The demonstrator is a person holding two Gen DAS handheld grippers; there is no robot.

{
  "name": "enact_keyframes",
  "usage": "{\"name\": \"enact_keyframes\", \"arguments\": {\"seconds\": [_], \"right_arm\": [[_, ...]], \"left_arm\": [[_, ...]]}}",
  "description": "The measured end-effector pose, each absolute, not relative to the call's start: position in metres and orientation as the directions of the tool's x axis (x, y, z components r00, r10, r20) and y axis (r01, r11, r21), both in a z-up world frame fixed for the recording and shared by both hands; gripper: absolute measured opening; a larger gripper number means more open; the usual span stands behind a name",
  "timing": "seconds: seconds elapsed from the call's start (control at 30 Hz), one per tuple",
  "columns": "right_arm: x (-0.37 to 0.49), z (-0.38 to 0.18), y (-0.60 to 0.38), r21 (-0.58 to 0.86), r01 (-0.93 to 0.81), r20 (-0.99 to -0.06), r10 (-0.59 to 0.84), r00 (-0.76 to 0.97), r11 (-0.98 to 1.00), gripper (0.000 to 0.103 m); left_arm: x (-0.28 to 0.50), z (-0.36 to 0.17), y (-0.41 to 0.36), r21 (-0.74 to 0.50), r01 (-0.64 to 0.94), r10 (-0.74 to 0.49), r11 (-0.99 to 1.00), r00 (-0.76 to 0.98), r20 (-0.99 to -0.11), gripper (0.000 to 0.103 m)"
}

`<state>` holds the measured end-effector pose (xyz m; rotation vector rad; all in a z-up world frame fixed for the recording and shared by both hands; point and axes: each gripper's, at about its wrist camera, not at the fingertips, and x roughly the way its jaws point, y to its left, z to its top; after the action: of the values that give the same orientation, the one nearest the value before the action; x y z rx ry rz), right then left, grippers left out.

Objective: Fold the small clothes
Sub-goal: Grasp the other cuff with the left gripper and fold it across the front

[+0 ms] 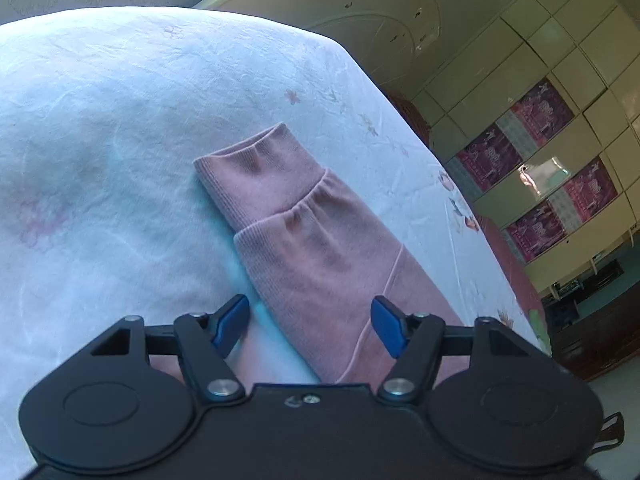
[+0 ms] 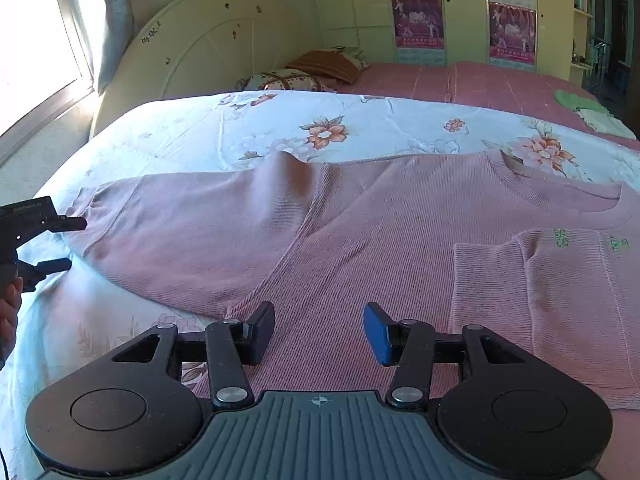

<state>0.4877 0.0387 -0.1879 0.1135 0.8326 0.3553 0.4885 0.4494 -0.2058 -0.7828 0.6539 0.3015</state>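
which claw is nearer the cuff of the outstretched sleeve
Left. The left claw sits right at the sleeve cuff, pads open either side of the sleeve. The right claw hovers over the pink sweater body, well away from that cuff.

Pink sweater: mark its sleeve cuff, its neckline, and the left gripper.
sleeve cuff (image 1: 256, 168), left wrist view, on the ribbed band.
neckline (image 2: 560, 194), right wrist view, on the ribbed collar.
left gripper (image 2: 66, 242), right wrist view, in the gap between its jaws.
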Motion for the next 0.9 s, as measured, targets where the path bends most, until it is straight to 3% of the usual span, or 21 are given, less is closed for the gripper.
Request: {"name": "enact_keyframes", "arguments": {"seconds": [0.07,0.17,0.27,0.53,0.67,0.9], "right_arm": [[0.492,-0.19,0.041,0.233,-0.26,-0.704,0.347,0.62,0.937,0.049],[0.498,-0.191,0.042,0.231,-0.247,-0.7,0.338,0.63,0.941,0.049],[0.504,-0.192,0.043,0.219,-0.237,-0.697,0.322,0.64,0.946,0.049],[0.51,-0.213,0.054,0.152,-0.256,-0.743,0.282,0.608,0.955,0.049],[0.512,-0.213,0.056,0.133,-0.275,-0.744,0.279,0.608,0.952,0.049],[0.506,-0.187,0.011,0.3,-0.197,-0.68,0.354,0.642,0.933,0.049]], "left_arm": [[0.494,-0.21,0.456,-0.569,-0.479,0.018,0.668,0.775,-0.632,0.038],[0.498,-0.217,0.466,-0.584,-0.493,0.036,0.645,0.783,-0.621,0.016],[0.498,-0.219,0.466,-0.58,-0.498,0.052,0.645,0.786,-0.616,0.009],[0.491,-0.174,0.435,-0.551,-0.377,0.047,0.744,0.853,-0.52,0.005],[0.494,-0.136,0.391,-0.526,-0.216,-0.055,0.822,0.89,-0.452,0.005],[0.501,-0.105,0.278,-0.462,0.057,-0.271,0.885,0.869,-0.413,0.005]]}}
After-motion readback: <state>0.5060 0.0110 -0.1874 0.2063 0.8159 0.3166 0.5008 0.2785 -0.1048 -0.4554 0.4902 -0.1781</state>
